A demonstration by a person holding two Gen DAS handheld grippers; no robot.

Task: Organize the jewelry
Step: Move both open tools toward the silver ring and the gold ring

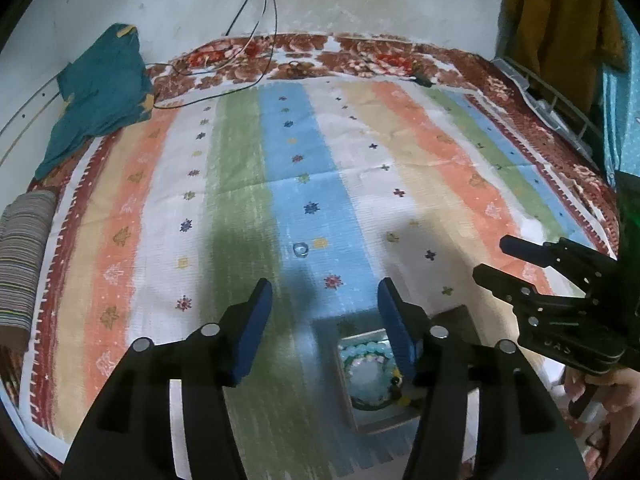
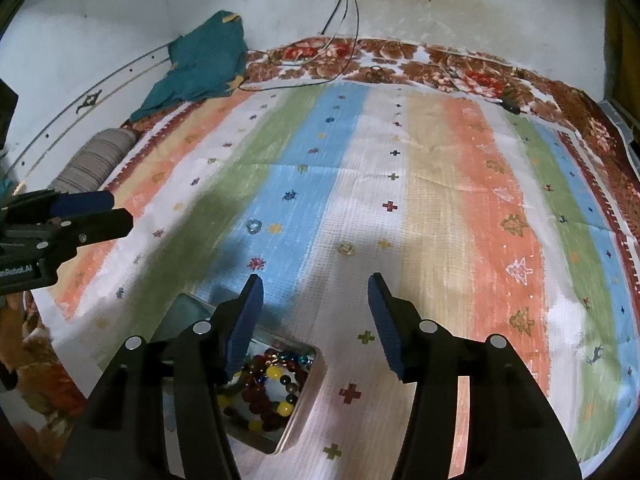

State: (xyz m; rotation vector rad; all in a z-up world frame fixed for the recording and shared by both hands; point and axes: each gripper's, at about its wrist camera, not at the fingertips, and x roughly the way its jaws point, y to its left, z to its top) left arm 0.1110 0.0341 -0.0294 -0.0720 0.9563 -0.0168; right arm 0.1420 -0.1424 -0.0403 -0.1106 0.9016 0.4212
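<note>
Right gripper [image 2: 316, 320] hangs wide open over the striped cloth [image 2: 440, 184], nothing between its fingers. Metal box [image 2: 308, 392] of bead bracelets [image 2: 272, 384] sits under the left finger. Two rings lie loose ahead: a clear one [image 2: 253, 226] and another [image 2: 346, 248].

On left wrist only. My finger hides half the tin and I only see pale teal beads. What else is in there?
Observer: Dark red and yellow bead bracelets fill the tin on the right wrist's side.
Operator: Right fingers holding anything?
Observer: No. The right gripper is open, with nothing between its fingers.
Operator: Blurry speck right of the clear ring?
Observer: A small gold-toned ring, lying apart from the clear ring.
</note>
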